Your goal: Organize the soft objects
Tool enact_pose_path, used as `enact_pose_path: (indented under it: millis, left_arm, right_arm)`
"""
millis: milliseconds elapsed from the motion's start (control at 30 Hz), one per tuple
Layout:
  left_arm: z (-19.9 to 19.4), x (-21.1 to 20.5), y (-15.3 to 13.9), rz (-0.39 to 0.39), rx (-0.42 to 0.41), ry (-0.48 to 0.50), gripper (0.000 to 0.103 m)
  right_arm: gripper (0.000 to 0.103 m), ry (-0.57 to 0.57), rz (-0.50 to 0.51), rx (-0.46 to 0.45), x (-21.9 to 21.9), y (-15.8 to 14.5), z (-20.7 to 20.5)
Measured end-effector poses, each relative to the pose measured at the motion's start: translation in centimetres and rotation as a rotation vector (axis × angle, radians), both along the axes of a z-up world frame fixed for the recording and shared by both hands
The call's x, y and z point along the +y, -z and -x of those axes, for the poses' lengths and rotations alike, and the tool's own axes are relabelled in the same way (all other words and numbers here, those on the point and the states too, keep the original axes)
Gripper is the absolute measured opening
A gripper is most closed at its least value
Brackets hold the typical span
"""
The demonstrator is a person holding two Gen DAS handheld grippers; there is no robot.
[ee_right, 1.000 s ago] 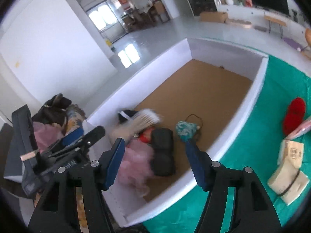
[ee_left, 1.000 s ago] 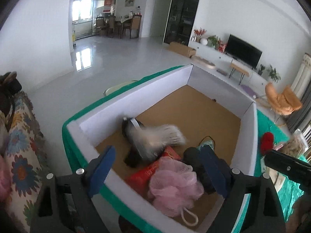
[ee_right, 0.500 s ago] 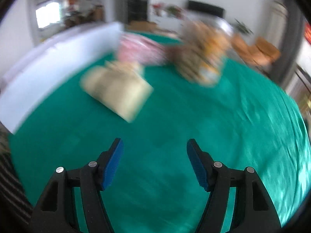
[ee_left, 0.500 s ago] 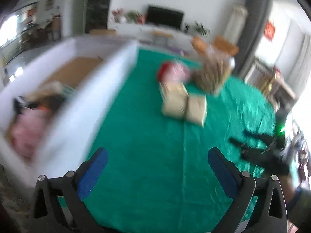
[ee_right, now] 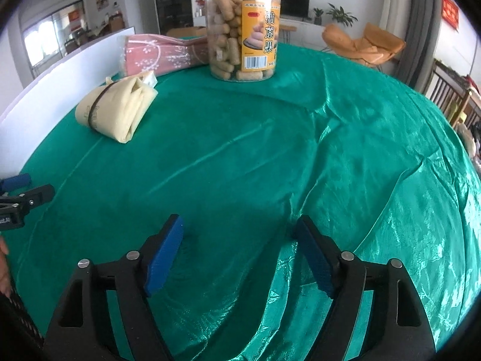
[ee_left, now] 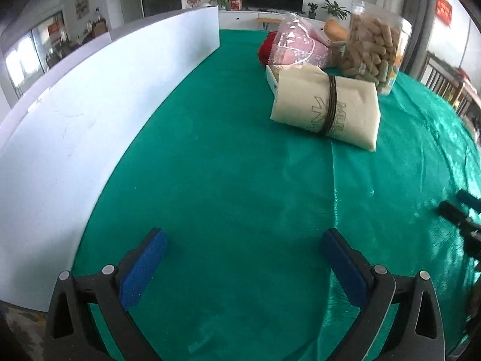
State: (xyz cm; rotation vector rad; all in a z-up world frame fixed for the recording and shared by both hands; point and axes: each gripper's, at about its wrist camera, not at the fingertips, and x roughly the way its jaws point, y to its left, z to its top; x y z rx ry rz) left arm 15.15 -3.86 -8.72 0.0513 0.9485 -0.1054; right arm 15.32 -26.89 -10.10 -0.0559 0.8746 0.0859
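Across desk (ee_left: 228, 180), green satin cloth, wrinkled on right side. White box wall (ee_left: 75, 114) runs along left edge.
Snack jar (ee_right: 242, 30): rigid plastic, upright, not soft; leave.
Pink pouch (ee_left: 296, 46): behind bundle, crinkly film, likely slippery.
Cream cloth bundle (ee_left: 326, 106): lies near box wall, folded, dark band round middle. Judged light, squashy, non-fragile; take hold across banded waist.
Left claw (ee_left: 242, 248): spread wide, empty, above bare cloth.
Right claw (ee_right: 240, 240): jaws just opening, nothing between.

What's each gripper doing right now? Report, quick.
Left gripper: open, holding nothing, jaws just opened wider.
Right gripper: open, holding nothing, jaws just opened wider.
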Motion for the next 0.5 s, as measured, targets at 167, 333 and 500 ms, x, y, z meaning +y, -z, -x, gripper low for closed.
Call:
enact_pose_path:
  millis: [167,333,500]
  left_arm:
    - [0.63,0.72,-0.22,0.009,-0.016,-0.007,0.103]
    - [0.0,0.48,-0.13,0.008,-0.022,-0.011,0.103]
    - [-0.09,0.41,-0.1,0.007,-0.026,-0.019,0.103]
  right_arm:
    - [0.082,0.0,-0.003,0.0,-0.14,0.11,-0.11]
    - [0.083,0.001,-0.002,0.001,-0.24,0.11,0.0]
    - [0.083,0.003,0.005,-0.001,-0.26,0.09,0.01]
